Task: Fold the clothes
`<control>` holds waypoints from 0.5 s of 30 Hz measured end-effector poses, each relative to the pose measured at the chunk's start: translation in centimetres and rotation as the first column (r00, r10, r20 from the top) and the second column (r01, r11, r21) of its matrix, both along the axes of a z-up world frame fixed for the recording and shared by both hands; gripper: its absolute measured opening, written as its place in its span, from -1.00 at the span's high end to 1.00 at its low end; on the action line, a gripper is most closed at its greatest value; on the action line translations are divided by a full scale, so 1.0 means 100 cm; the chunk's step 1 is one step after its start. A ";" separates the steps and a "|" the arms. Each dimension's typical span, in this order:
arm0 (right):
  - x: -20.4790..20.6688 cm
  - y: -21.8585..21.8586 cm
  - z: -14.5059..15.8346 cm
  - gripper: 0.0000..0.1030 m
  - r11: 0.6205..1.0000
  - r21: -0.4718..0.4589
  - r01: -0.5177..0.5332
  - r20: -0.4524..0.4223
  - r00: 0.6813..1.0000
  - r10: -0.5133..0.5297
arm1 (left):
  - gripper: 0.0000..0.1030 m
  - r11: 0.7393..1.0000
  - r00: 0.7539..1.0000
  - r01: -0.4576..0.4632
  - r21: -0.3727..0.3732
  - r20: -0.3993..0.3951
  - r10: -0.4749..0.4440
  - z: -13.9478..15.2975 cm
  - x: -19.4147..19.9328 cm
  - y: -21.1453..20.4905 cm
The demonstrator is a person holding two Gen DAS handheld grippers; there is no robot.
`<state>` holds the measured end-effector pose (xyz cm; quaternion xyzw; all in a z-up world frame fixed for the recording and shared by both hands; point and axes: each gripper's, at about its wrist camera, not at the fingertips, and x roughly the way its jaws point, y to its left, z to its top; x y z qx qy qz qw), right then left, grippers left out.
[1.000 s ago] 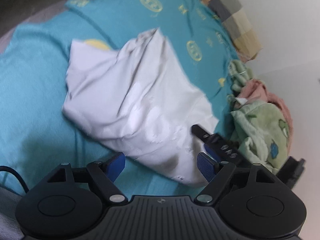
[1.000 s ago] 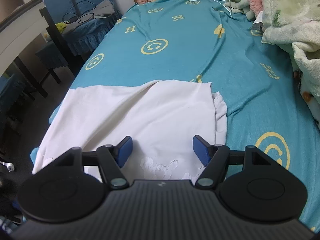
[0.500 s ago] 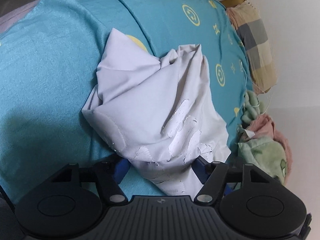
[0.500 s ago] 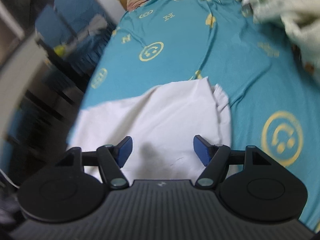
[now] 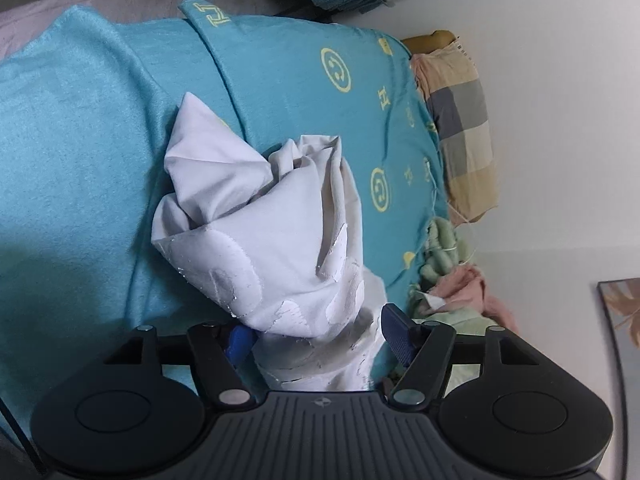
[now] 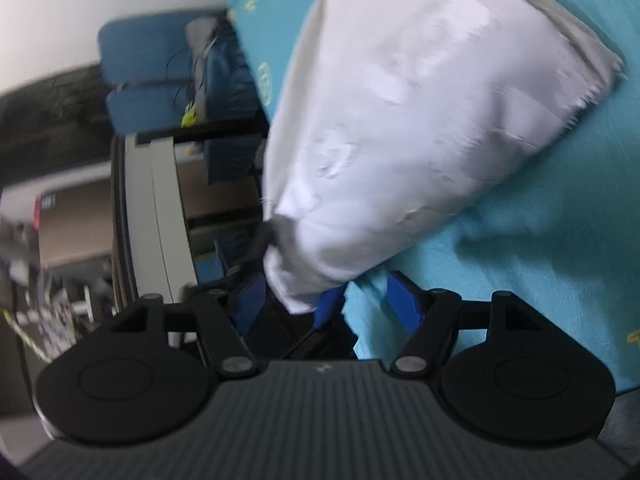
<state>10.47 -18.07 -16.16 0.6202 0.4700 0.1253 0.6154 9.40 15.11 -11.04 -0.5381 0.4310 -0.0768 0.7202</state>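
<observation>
The white garment [image 5: 276, 240] is located on the teal bedspread [image 5: 80, 160], bunched and partly lifted, at the centre of the left wrist view. One second ago it lay spread in a loose rectangle; it has since been gathered into a peaked bundle, with the printed, cracked area drawn toward 6 o'clock.

The left gripper [image 5: 316, 340] is seen with its fingers spread wide. Fabric is draped between and over them, and the finger at 7 o'clock is partly covered. No pinch can be confirmed from this view; the cloth appears to be carried on the fingers rather than clamped.

The right gripper [image 6: 330, 304] is also held spread. In its view, which is motion-blurred, the garment [image 6: 400, 120] fills the upper field from 12 to 3 o'clock. A further blue-padded finger, judged to be the left gripper [image 6: 330, 306], is seen between the right fingers, touching the lowest corner of the cloth.

The change indicates that a fold is under way: one edge has been raised and is being carried over the remainder. The fold is judged incomplete, since the layers are wrinkled and unaligned. A plaid pillow [image 5: 460, 120] at 2 o'clock and a heap of green and pink clothes [image 5: 448, 280] at 4 o'clock are well apart from the work area.
</observation>
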 end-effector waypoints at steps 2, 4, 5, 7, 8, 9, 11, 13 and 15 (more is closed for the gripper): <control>-0.004 -0.004 -0.006 -0.37 0.998 0.014 0.067 -0.021 0.998 -0.066 | -0.36 1.000 1.000 -0.006 -0.022 -0.004 0.006 -0.003 0.000 0.002; -0.006 -0.011 -0.012 -0.38 0.991 0.015 0.136 -0.050 0.990 -0.135 | -0.36 1.000 1.000 -0.003 -0.023 -0.017 0.002 -0.006 0.001 0.003; -0.008 -0.014 -0.016 -0.38 0.986 0.016 0.164 -0.070 0.984 -0.163 | -0.36 1.000 1.000 -0.001 -0.023 -0.024 0.001 -0.008 0.001 0.003; -0.013 -0.022 -0.018 -0.38 0.975 -0.023 0.223 -0.105 0.969 -0.224 | -0.37 1.000 0.999 -0.001 -0.019 -0.033 0.001 -0.011 0.001 0.002; -0.015 -0.026 -0.018 -0.38 0.967 -0.060 0.248 -0.110 0.961 -0.253 | -0.37 1.000 0.999 0.002 -0.013 -0.043 -0.003 -0.013 0.002 0.002; -0.016 -0.029 -0.018 -0.38 0.957 -0.098 0.272 -0.113 0.953 -0.282 | -0.37 1.000 0.998 0.005 -0.005 -0.061 -0.005 -0.015 0.001 0.002; -0.017 -0.034 -0.018 -0.38 0.945 -0.130 0.299 -0.118 0.942 -0.314 | -0.39 1.000 0.995 0.007 0.008 -0.096 -0.006 -0.020 0.000 0.002; -0.017 -0.039 -0.018 -0.38 0.932 -0.160 0.325 -0.123 0.930 -0.345 | -0.42 1.000 0.992 0.005 0.015 -0.129 -0.003 -0.028 -0.002 0.004; -0.015 -0.039 -0.019 -0.38 0.930 -0.170 0.327 -0.113 0.930 -0.348 | -0.43 1.000 0.990 -0.010 0.013 -0.141 0.011 -0.032 -0.001 0.006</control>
